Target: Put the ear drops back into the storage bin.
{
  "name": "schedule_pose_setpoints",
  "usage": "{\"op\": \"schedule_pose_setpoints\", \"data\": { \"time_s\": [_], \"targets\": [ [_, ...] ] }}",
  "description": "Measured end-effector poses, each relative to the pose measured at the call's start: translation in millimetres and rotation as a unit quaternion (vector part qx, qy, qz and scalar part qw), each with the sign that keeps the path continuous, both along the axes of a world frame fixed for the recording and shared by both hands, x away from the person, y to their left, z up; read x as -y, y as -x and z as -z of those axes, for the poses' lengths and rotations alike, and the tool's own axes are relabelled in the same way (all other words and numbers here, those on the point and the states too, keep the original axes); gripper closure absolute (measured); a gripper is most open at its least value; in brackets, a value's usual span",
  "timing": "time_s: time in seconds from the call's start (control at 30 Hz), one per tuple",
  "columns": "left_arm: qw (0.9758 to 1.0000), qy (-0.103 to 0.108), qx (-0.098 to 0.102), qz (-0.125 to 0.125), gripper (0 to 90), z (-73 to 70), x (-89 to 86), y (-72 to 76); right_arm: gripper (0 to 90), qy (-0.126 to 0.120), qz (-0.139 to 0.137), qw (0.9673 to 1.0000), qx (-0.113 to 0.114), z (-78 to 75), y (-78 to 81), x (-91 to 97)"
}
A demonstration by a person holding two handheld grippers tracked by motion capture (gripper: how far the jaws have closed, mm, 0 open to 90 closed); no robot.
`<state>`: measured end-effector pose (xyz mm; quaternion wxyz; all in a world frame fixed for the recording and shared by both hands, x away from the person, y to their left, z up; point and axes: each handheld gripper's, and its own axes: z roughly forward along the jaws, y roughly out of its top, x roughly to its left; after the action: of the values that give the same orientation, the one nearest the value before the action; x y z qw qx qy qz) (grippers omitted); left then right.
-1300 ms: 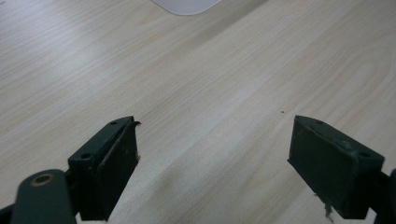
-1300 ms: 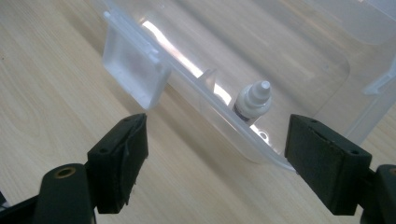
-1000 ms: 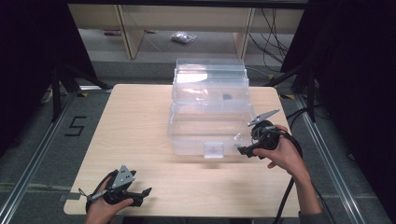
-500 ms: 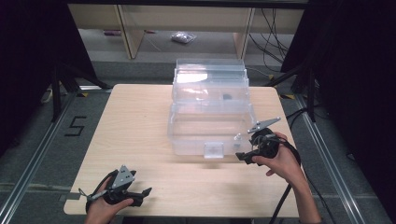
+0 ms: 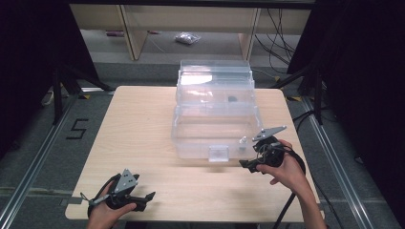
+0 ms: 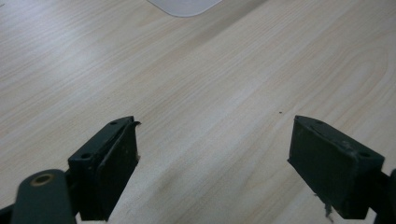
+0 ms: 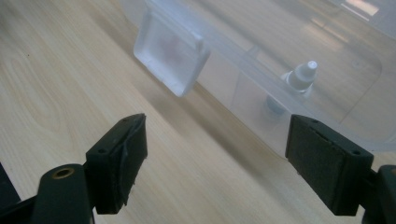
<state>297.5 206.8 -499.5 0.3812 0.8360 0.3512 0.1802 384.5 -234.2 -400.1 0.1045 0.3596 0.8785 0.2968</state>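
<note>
Right tool (image 5: 248, 163), held in the right hand (image 5: 285, 171), sits near the front-right corner of the clear plastic box (image 5: 215, 114) w/ jaws spread wide, nothing between them. In the right gripper view the tool (image 7: 215, 158) looks along its jaws at the box's front wall (image 7: 299, 70); the flap-like latch (image 7: 172, 56) hangs off the front edge, tilted out over the tabletop (image 7: 70, 79). Behind the wall, a small white-capped bottle (image 7: 301, 74) shows through the plastic, blurred; its lower part is hazy and hard to read. The right jaw covers part of the box's lower edge.

Left tool (image 5: 145, 195) rests at the front-left of the tabletop (image 5: 138, 129), well apart from the box, gripped by the left hand (image 5: 107, 212), which is cut off at the bottom of the high view. Jaws wide apart, empty. In the left gripper view the tool (image 6: 215, 158) faces bare wood grain (image 6: 210, 84); a pale rounded shape (image 6: 184, 5) is cut off at the top edge, can't tell what it is.

From the high view, the box is translucent w/ stepped tiers, lid area glary at the back; a dark small item (image 5: 232, 99) inside is too small to identify. Beyond the tabletop, a crumpled bag-like thing (image 5: 187, 38) lies on the floor, unclear.
</note>
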Motion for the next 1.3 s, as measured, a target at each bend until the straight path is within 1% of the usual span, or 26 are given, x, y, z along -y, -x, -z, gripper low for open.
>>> {"op": "schedule_pose_setpoints", "data": {
  "time_s": [0.07,0.1,0.13,0.17,0.2,0.23,0.27,0.37,0.4,0.47,0.53,0.6,0.67,0.73,0.77,0.83,0.97,1.0,1.03,1.07,1.13,1.17,1.2,1.23,1.27,1.3],
  "targets": [
    [1.0,-0.006,0.001,0.0,15.0,0.1,-0.4,-0.3,21.8,-0.002,0.005,1.0,0.003,1.8,1.3,0.3],
    [1.0,-0.005,0.001,-0.001,15.1,0.0,-0.3,-0.4,21.8,-0.005,0.001,0.9999,0.013,3.2,1.0,0.5],
    [1.0,-0.004,0.002,-0.001,15.0,0.1,-0.3,-0.4,21.7,0.001,-0.005,0.9999,0.012,2.4,1.0,1.7],
    [1.0,-0.005,0.002,-0.001,15.1,0.0,-0.2,-0.3,21.7,-0.006,0.01,0.9999,-0.003,1.9,3.4,0.4],
    [1.0,-0.005,0.001,-0.001,15.0,0.0,-0.1,-0.2,21.7,-0.005,0.012,0.9999,-0.003,1.8,4.0,0.5],
    [1.0,-0.002,0.001,0.0,15.0,0.0,0.2,0.1,21.6,-0.004,0.002,0.9999,0.011,3.6,3.3,1.4],
    [1.0,-0.001,0.0,0.001,15.0,0.0,0.2,0.1,21.6,-0.005,0.002,1.0,0.006,3.8,3.6,1.5],
    [1.0,-0.007,-0.005,0.003,15.1,-1.1,-0.9,-0.6,21.6,-0.005,-0.009,0.9997,0.024,5.2,4.2,2.4],
    [1.0,-0.007,-0.005,0.004,15.0,-1.1,-1.0,-0.5,21.6,-0.012,0.002,0.9998,0.017,6.8,6.8,0.9],
    [1.0,-0.007,-0.005,0.003,15.1,-1.1,-1.0,-0.6,21.3,-0.008,0.004,0.9999,0.006,6.4,8.6,2.2],
    [0.9999,-0.008,-0.005,0.004,15.1,-1.3,-1.0,-0.4,21.2,-0.011,0.015,0.9998,0.004,8.9,10.7,2.3],
    [1.0,0.004,0.002,-0.002,15.0,-0.2,0.7,0.6,21.2,-0.011,0.015,0.9998,-0.001,10.2,11.9,3.2],
    [1.0,-0.002,0.003,-0.001,15.1,-0.6,0.0,0.2,21.2,-0.015,0.01,0.9998,0.006,13.1,13.2,3.5],
    [1.0,-0.003,0.003,-0.001,15.1,-0.6,-0.1,0.2,21.2,-0.021,0.019,0.9996,0.0,14.5,17.2,2.3],
    [1.0,0.003,0.002,-0.002,15.0,-0.4,0.6,0.6,21.2,-0.017,0.009,0.9998,0.011,15.5,15.8,3.9],
    [1.0,0.004,0.003,-0.002,15.0,-0.4,0.7,0.6,21.2,-0.023,-0.001,0.9996,0.017,17.3,17.2,3.6],
    [1.0,0.003,0.003,-0.001,15.0,-0.6,0.7,0.7,21.1,-0.025,-0.007,0.9992,0.031,24.6,19.7,4.0],
    [1.0,0.008,0.004,-0.003,15.1,-0.2,1.4,0.8,21.0,-0.025,0.003,0.9995,0.018,23.8,21.9,4.3],
    [1.0,0.007,0.003,-0.003,15.0,-0.2,1.3,0.8,21.0,-0.031,0.002,0.9992,0.024,26.8,21.7,4.1],
    [1.0,0.004,0.003,-0.001,15.0,-0.5,0.9,0.7,21.0,-0.026,-0.007,0.9993,0.026,28.0,21.2,5.7],
    [1.0,0.004,0.003,-0.002,15.1,-0.4,1.0,0.7,20.8,-0.032,0.014,0.9993,0.016,29.2,25.3,5.3],
    [1.0,0.008,0.003,-0.003,15.1,-0.1,1.4,0.8,20.7,-0.026,-0.002,0.9993,0.028,31.2,23.1,7.4],
    [1.0,0.007,0.004,-0.002,15.1,-0.2,1.4,0.8,20.6,-0.03,0.0,0.999,0.032,33.7,23.7,7.3],
    [1.0,0.008,0.003,-0.002,15.1,-0.1,1.5,0.8,20.2,-0.031,0.013,0.9992,0.02,33.5,26.2,7.0],
    [1.0,0.008,0.003,-0.002,15.1,-0.2,1.5,0.8,20.1,-0.028,0.006,0.9992,0.028,36.9,25.4,7.6],
    [1.0,0.003,0.003,0.0,15.1,-0.6,0.7,0.6,20.1,-0.025,-0.004,0.9995,0.021,36.9,24.8,8.7]
  ]
}}
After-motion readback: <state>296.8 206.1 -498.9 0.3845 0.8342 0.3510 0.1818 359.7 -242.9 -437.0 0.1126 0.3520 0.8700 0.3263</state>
